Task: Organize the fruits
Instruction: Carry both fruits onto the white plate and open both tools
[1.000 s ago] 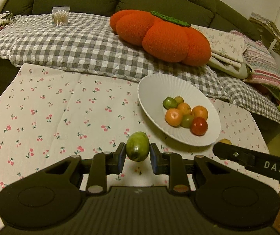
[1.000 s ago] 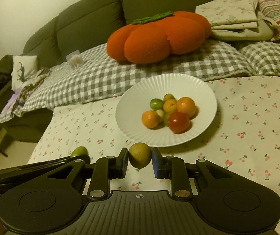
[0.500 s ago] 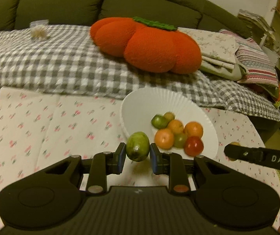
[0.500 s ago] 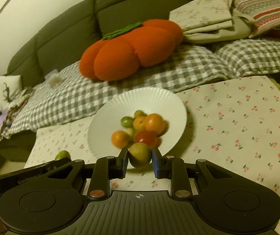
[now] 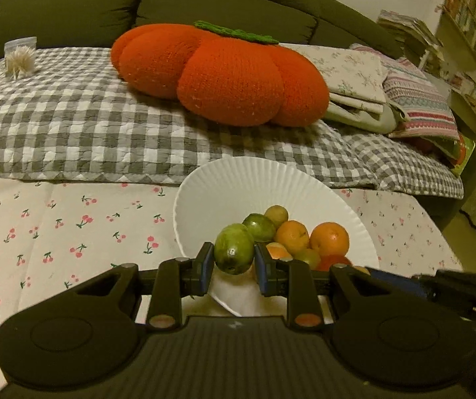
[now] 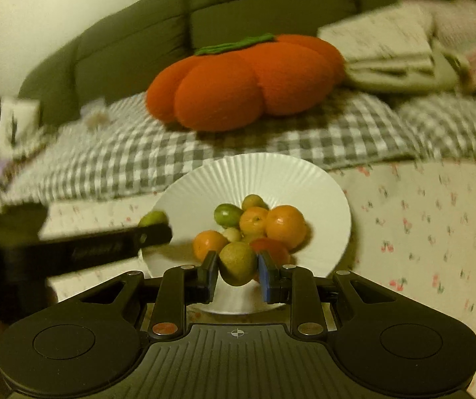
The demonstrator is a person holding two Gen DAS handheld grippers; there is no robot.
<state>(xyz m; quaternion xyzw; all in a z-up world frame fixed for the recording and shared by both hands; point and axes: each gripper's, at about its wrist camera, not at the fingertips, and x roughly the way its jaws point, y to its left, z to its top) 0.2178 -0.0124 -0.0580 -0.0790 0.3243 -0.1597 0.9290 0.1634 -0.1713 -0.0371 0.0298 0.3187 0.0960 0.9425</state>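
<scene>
Left hand-held gripper (image 5: 234,266) pinches a smooth oval green fruit (image 5: 234,252) over the ribbed white plate (image 5: 238,186); right hand-held gripper (image 6: 238,274) pinches a rounder, duller yellow-green fruit (image 6: 238,262) above the plate's glossy pile (image 6: 261,222).

No legible text — (gripper print blurred)

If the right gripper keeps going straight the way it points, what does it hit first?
Probably the piled fruit in the white plate: the red fruit and an orange sit just beyond the right gripper and its green-yellow fruit. Depth is unclear.
</scene>
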